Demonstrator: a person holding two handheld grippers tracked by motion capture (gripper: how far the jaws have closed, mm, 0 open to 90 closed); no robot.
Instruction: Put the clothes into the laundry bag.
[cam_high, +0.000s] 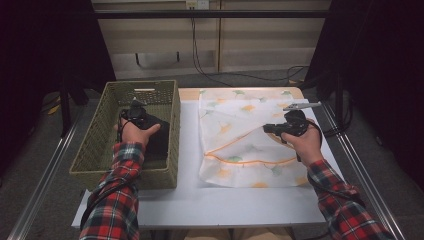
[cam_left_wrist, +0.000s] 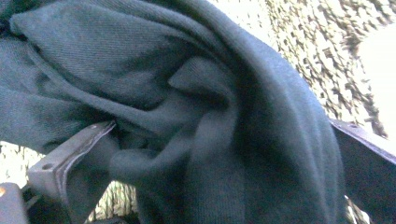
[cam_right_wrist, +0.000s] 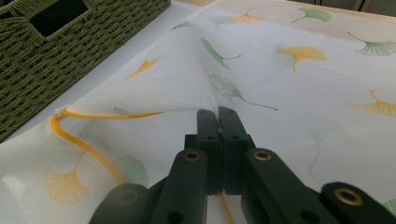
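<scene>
My left hand-held gripper (cam_high: 136, 111) sits in the basket (cam_high: 95, 145), jaws wide around the dark cloth (cam_left_wrist: 196, 116). My right hand-held gripper (cam_right_wrist: 218, 114) pinches the white leaf-print bag (cam_right_wrist: 289, 93) directly ahead of it.

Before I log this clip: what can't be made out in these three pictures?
- High view: the left gripper tips are sunk in the dark cloth in the basket.
- Left gripper view: the dark cloth covers the jaw ends, so its shape and the basket floor stay hidden.
- Right gripper view: the right gripper pinches the mesh bag; whether the bag holds anything is unclear.
</scene>
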